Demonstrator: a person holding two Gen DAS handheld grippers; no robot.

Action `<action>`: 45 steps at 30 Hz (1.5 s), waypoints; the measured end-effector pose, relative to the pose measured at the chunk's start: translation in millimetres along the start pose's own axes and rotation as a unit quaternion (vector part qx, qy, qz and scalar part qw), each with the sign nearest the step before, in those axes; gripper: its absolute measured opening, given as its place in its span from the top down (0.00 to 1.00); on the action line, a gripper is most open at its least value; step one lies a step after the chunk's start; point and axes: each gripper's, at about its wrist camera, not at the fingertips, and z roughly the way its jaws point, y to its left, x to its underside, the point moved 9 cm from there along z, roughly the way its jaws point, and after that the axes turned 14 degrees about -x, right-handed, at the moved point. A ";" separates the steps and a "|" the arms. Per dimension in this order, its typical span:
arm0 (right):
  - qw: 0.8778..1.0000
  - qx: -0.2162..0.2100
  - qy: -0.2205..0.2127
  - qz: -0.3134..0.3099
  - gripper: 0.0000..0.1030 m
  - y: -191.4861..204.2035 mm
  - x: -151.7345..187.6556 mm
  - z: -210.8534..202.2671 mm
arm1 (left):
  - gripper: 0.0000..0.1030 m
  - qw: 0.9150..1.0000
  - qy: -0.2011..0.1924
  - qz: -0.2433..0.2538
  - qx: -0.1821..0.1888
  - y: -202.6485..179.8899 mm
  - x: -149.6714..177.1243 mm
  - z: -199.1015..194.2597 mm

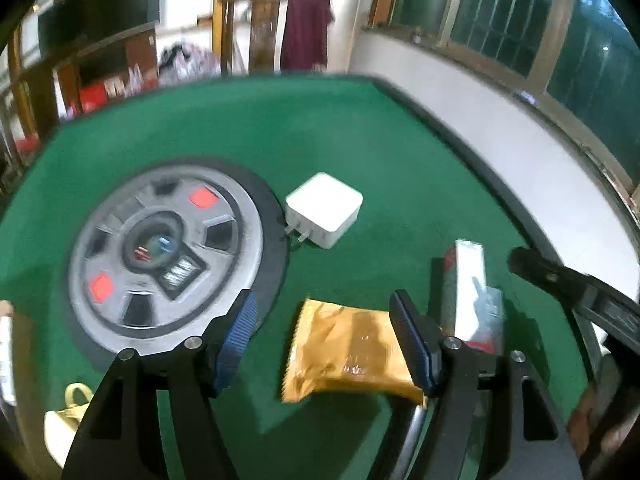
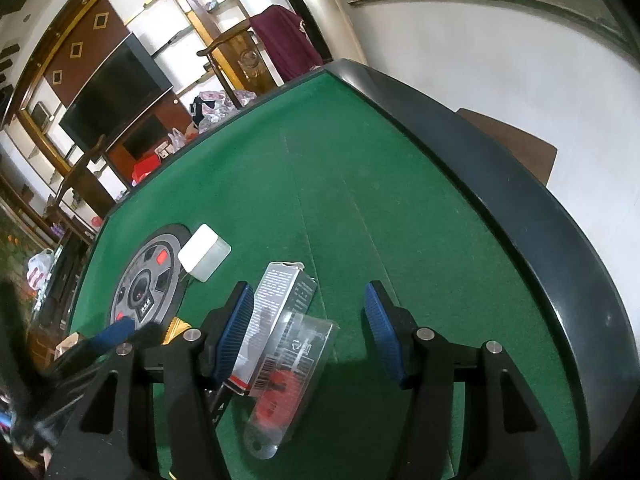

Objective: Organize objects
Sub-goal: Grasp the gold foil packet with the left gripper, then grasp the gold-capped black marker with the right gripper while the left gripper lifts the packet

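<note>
A gold snack packet (image 1: 348,354) lies on the green felt table (image 1: 360,140) between my left gripper's (image 1: 324,334) open fingers, against the right pad (image 1: 412,344). A white charger block (image 1: 325,210) lies further ahead; it also shows in the right wrist view (image 2: 204,252). A clear plastic blister pack with a red item (image 2: 286,372) and printed card lies between my right gripper's (image 2: 308,328) open fingers, nearer the left pad (image 2: 236,328). The same pack (image 1: 472,296) shows right of the left gripper. The right gripper's finger (image 1: 560,280) enters that view from the right.
A round grey hub with red squares (image 1: 164,256) sits in the table's centre. The dark raised table rim (image 2: 500,184) runs along the right. A cream object with a yellow loop (image 1: 64,424) lies at the near left. Shelves, a television and a chair stand beyond the table.
</note>
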 end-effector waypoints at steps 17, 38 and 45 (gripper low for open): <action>1.000 -0.005 0.011 -0.010 0.45 4.2 5.8 6.0 | 0.40 0.996 0.038 0.083 -0.014 -3.0 54.0 -9.7; 0.999 -0.002 0.006 -0.043 0.45 13.0 10.4 5.5 | 1.00 1.000 0.007 0.011 0.014 25.6 82.9 -53.7; 0.998 -0.031 0.034 -0.049 0.45 34.7 54.5 -28.8 | 0.99 0.998 -0.036 0.013 0.040 51.3 90.4 -96.0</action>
